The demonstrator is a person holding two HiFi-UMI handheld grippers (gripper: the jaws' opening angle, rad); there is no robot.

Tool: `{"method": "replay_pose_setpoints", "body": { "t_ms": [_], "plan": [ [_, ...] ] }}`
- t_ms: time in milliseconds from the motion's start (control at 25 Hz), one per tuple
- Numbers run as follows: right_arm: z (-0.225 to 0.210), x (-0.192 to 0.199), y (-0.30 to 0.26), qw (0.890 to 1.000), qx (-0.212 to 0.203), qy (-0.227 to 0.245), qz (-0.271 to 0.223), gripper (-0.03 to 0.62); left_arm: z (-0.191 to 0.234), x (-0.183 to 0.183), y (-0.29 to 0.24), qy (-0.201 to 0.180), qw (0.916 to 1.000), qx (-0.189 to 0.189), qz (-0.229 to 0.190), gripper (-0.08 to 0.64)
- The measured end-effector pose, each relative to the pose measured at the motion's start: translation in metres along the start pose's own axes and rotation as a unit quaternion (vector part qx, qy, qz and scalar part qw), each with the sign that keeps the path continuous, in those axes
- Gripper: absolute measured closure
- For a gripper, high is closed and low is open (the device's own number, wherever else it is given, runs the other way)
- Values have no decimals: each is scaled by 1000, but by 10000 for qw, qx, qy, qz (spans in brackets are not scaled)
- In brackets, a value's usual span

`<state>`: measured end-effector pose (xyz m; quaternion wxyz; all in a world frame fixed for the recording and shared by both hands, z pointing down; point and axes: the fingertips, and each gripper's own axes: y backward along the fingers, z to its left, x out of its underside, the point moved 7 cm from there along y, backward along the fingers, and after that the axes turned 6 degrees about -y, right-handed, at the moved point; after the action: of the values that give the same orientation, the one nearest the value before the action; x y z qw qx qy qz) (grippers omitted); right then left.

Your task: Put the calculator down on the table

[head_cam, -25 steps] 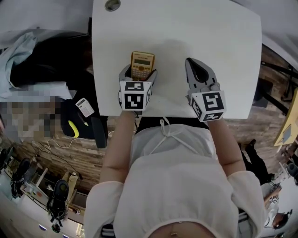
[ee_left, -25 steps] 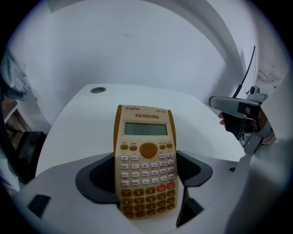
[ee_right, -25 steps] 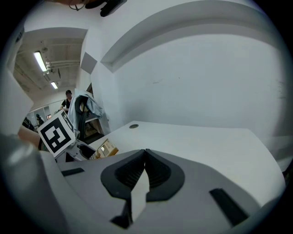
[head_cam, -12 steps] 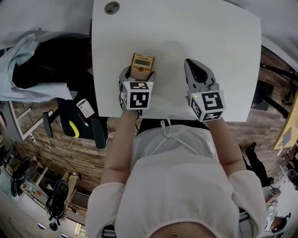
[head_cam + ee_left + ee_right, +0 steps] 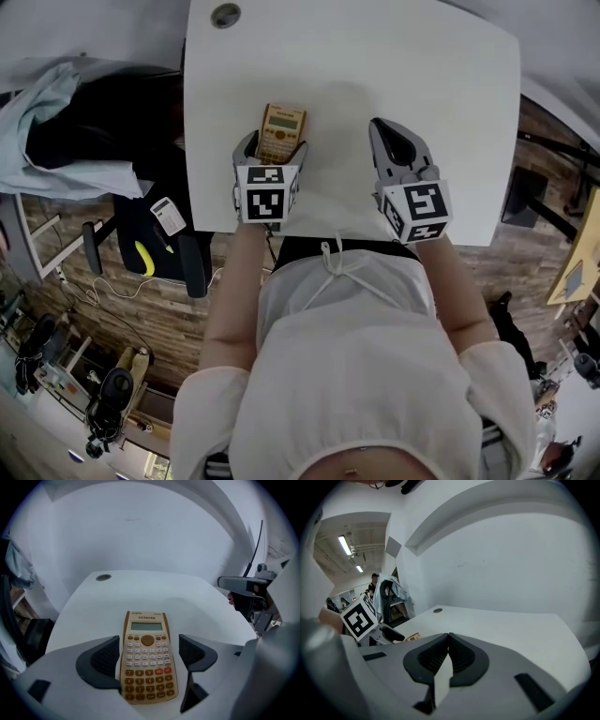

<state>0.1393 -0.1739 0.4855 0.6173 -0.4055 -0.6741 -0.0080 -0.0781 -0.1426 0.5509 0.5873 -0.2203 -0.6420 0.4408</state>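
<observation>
The calculator (image 5: 146,663) lay flat on the white table (image 5: 192,599), between the left gripper's (image 5: 149,651) jaws, which stood apart and were not squeezing it. The right gripper (image 5: 449,644) was closed tight on nothing. The calculator looked light, hard and a bit slippery, so its long sides were the best place to pinch it.

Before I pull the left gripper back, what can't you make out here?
1. Calculator underside: hidden in every view, so flat contact with the table is unconfirmed.
2. Calculator's near end, head view: covered by the marker cube of the left gripper.
3. Left pad against the calculator's edge, left gripper view: gap too thin to judge.
4. Right gripper view: the left gripper hides all but a calculator corner.
5. Screen reading, all views: too small or blurred.
</observation>
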Motion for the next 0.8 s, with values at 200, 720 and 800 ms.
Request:
{"method": "replay_pose_setpoints", "body": {
  "t_ms": [200, 720, 800],
  "plan": [
    [4, -11, 12, 9998, -41, 112, -132, 588, -4, -20, 32, -220, 9983, 15, -548, 167],
    [12, -56, 61, 9962, -44, 274, -821, 588, -28, -79, 122, -617, 9692, -304, -2364, 537],
    [10, -63, 71, 9948, -5, 305, -968, 589, -34, -88, 133, -727, 9626, -165, -2606, 541]
  ]
}}
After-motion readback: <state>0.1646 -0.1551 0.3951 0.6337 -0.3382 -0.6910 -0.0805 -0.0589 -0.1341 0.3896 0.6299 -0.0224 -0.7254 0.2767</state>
